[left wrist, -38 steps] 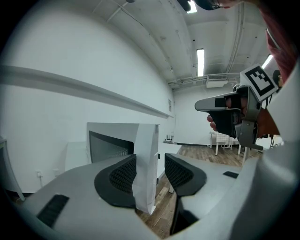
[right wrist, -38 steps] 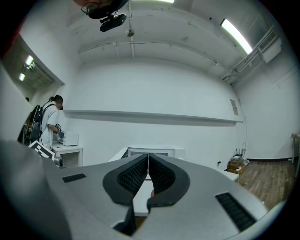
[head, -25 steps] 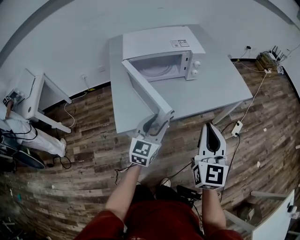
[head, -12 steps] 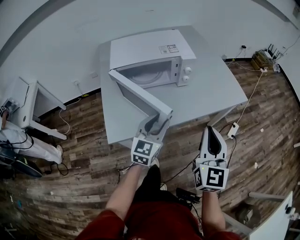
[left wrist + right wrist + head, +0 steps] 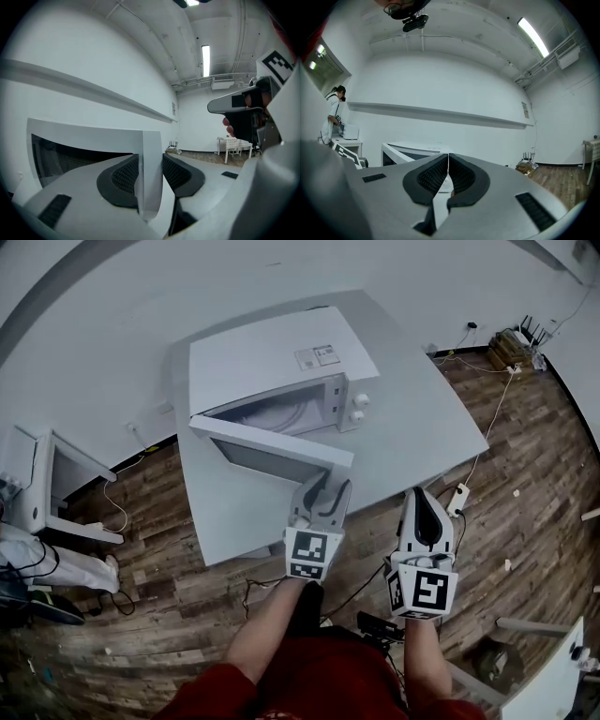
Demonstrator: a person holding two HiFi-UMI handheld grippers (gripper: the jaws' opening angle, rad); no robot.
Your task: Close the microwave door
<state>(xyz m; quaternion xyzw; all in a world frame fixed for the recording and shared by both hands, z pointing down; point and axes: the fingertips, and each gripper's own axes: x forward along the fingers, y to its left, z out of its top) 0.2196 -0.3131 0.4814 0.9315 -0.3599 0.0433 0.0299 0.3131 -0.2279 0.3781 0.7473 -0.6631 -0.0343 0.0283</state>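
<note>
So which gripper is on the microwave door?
The left gripper: its jaws clamp the free edge of the door. The right gripper is shut on nothing, clear of the door.

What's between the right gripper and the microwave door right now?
Only a bare stretch of the grey table. Nothing stands between the right gripper and the microwave door. The head view shows this.

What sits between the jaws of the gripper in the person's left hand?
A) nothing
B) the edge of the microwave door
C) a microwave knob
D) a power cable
B: the left gripper view shows the left gripper with its pads on either side of the microwave door, closed on its free edge.
</note>
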